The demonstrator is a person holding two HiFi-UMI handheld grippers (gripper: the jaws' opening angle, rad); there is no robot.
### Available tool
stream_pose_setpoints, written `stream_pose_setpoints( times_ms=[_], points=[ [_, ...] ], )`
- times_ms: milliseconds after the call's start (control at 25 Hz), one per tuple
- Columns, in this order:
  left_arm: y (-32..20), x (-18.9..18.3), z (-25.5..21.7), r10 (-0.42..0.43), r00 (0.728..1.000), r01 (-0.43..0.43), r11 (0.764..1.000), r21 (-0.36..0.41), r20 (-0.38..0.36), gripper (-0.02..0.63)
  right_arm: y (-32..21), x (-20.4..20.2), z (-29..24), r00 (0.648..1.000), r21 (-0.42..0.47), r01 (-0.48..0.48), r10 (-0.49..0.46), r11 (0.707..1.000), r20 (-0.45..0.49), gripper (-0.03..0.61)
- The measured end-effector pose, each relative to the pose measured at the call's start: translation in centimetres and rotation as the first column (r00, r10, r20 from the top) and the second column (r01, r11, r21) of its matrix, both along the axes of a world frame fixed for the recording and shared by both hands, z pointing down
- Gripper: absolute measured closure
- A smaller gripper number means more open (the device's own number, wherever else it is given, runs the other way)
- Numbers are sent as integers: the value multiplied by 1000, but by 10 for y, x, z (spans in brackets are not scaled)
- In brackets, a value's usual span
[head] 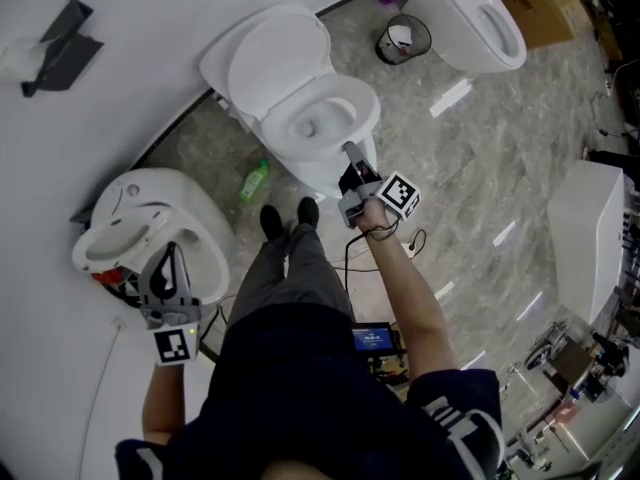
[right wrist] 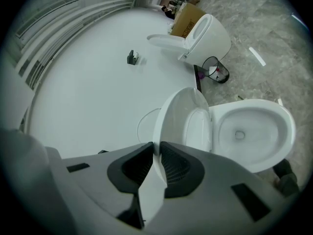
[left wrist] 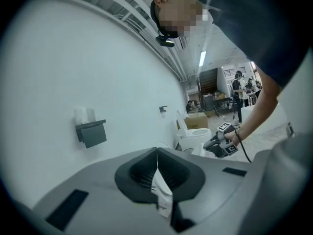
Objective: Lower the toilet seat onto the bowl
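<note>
The white toilet (head: 345,93) stands against the curved wall with its seat (right wrist: 198,124) and lid (right wrist: 171,114) both raised upright; the bowl (right wrist: 249,131) is uncovered. My right gripper (head: 348,151) hovers over the bowl's front rim and points toward the raised seat. In the right gripper view its jaws (right wrist: 155,146) stand nearly together with nothing pressed between the pads. My left gripper (head: 172,258) hangs low at the left beside a second toilet, its jaws (left wrist: 156,153) shut and empty.
A second toilet (head: 150,218) sits by my left hand. A green bottle (head: 254,181) lies on the floor between the toilets. A wire waste bin (head: 403,40), a third toilet (head: 480,18) and a cardboard box (head: 540,3) stand farther back. My shoes (head: 272,220) are before the bowl.
</note>
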State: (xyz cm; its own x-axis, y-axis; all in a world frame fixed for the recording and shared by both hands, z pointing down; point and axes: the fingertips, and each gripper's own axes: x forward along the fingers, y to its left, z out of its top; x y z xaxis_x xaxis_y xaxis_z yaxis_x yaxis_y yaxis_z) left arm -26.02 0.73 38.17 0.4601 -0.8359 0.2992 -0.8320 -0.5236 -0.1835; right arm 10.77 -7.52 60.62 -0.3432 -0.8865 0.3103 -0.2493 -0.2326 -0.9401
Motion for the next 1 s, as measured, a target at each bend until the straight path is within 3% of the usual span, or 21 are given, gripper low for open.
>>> stream_pose_setpoints(
  times_ms=[320,1000],
  points=[
    [1,15,6,53,999,-53,999,-5,8,589,36,20,26,999,-40,-24,23,999,-28,509],
    [11,34,19,128,991,-127,992,-26,35,589,72,37,50,998,-40,-66,66,997,-19,511]
  ],
)
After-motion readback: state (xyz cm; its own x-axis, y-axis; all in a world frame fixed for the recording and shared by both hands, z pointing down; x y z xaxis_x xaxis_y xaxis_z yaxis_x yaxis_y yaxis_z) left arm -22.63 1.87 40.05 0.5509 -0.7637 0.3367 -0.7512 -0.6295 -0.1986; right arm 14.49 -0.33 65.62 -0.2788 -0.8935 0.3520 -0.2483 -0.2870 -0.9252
